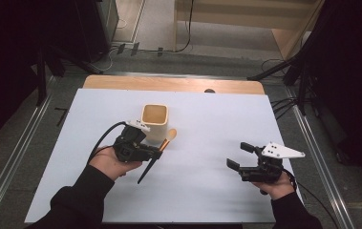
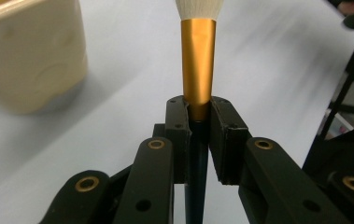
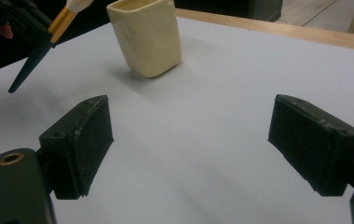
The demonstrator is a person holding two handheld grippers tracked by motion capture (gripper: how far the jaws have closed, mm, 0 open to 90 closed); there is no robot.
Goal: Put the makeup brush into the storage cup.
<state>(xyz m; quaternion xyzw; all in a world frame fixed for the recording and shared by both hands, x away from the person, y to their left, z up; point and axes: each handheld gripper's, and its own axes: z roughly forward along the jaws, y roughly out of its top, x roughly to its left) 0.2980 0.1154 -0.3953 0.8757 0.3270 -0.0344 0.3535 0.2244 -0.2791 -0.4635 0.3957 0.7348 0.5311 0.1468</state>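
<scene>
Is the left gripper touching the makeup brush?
Touching. In the left gripper view, the left gripper has both pads pressed on the makeup brush where gold ferrule meets dark handle.

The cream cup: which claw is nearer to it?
Left. The left claw, shut on the brush, is just in front of the cream cup. The right claw stands open well off to its right.

White table cover (image 1: 207, 181), wooden edge (image 1: 169, 84) (far side), floor cables (image 1: 283, 102)
</scene>
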